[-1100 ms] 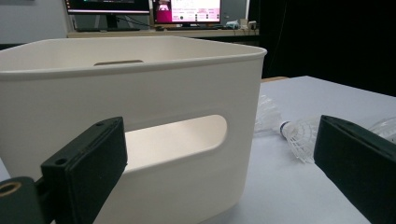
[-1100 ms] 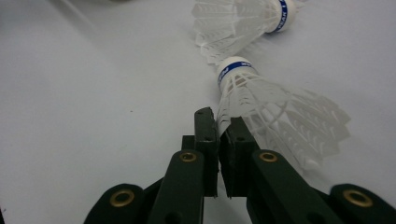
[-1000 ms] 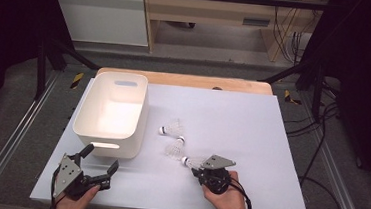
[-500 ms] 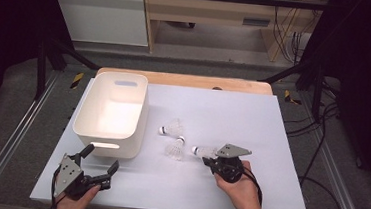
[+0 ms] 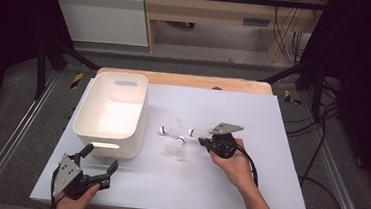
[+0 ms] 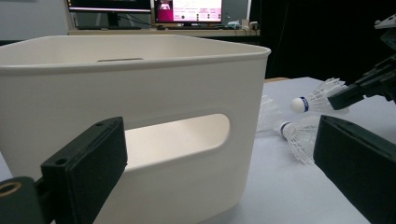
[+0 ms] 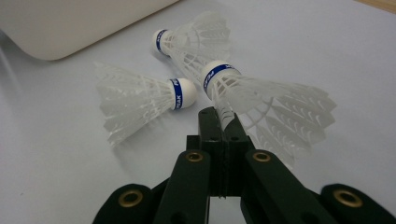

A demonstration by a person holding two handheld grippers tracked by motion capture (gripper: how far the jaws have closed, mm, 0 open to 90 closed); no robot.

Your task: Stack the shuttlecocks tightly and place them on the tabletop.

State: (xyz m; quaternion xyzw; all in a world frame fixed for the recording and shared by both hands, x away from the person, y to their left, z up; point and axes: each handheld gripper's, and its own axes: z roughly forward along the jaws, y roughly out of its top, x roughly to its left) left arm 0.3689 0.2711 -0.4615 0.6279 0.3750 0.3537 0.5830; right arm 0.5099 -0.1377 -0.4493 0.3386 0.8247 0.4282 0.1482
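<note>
The right gripper (image 7: 223,122) is clamped on the feather skirt of one shuttlecock (image 7: 261,100), lifted just above the bench (image 5: 272,121) at mid-frame in the high view. Two more lie below it: one (image 7: 140,95) at centre left, another (image 7: 194,37) near the top. The left gripper (image 5: 99,164) rests with its jaws spread, empty, at the lower left beside the white bin (image 5: 113,110). The pinch is thin, on springy feathers; I judge a quick swing could let it slip out short of the bin.
</note>
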